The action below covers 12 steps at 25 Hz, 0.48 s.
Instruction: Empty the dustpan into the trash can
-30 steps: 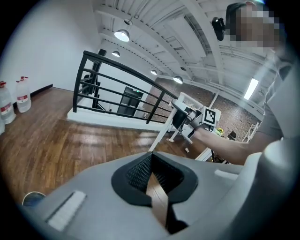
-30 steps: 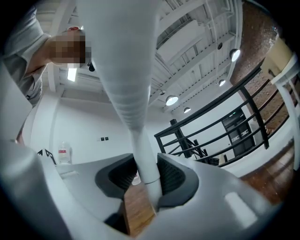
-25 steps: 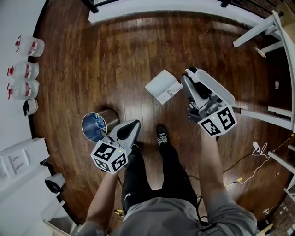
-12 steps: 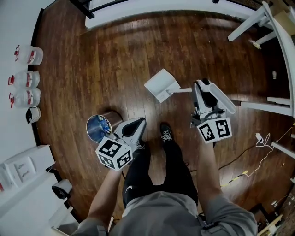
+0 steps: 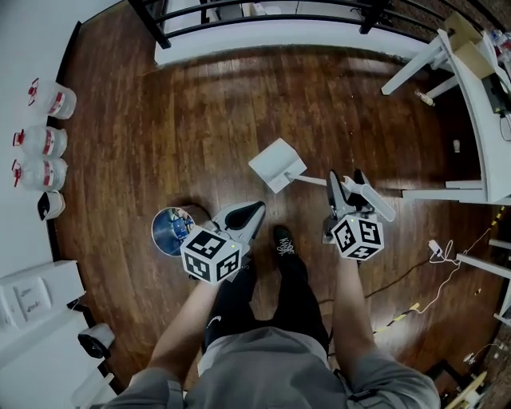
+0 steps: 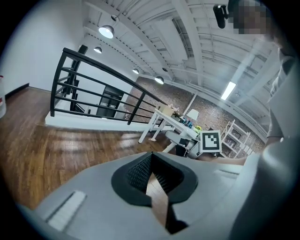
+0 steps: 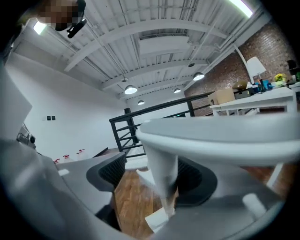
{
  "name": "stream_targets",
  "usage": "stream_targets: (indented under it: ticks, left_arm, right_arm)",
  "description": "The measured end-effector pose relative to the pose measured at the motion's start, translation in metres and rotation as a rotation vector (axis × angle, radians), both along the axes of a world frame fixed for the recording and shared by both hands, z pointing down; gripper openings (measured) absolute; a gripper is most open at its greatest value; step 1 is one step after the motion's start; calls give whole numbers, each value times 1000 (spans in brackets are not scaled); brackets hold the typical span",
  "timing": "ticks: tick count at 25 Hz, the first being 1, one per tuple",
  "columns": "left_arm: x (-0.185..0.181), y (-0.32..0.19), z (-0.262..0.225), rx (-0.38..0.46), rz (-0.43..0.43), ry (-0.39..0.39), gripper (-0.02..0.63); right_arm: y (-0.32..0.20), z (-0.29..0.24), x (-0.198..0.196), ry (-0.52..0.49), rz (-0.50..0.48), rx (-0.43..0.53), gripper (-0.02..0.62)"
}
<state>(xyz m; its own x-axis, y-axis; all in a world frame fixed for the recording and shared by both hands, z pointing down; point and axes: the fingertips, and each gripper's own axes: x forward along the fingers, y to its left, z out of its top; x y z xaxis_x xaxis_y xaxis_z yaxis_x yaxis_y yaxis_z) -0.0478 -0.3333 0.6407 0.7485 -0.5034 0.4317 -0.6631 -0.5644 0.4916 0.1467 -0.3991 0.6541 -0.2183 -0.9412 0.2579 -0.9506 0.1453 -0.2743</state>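
Note:
A white dustpan (image 5: 276, 164) hangs over the wood floor, its handle (image 5: 313, 180) running right into my right gripper (image 5: 345, 182). In the right gripper view the handle (image 7: 161, 169) lies between the jaws of the right gripper (image 7: 151, 177), close to the right pad. Bare floor shows between it and the left pad. Those jaws have just been opening. The small metal trash can (image 5: 172, 230) stands open on the floor to the left. My left gripper (image 5: 252, 211) hovers just right of the can, fingertips together with nothing in them (image 6: 151, 161).
The person's shoe (image 5: 281, 240) and legs stand between the grippers. Several jugs (image 5: 44, 142) line the left wall. A black railing (image 5: 239, 12) crosses the far side. White table legs (image 5: 435, 52) and floor cables (image 5: 435, 275) are at the right.
The right gripper came down and nearer the person, and its jaws spread round the dustpan handle. The left gripper rose a little beside the can.

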Motion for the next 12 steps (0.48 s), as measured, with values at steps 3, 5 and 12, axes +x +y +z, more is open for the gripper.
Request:
stream_targets:
  ticks: [3,5,12]
  left_arm:
    - [-13,4,-14,15,2,19,5]
    - [-21,9,-24,25,1,25,5]
    - [-62,18,-73,80,-45,22,5]
  right_arm:
    - [12,6,-9,20,26,-61,348]
    - [25,10,-11,23,46,-109,362]
    - [69,-2,-47,39,-30,-232,359]
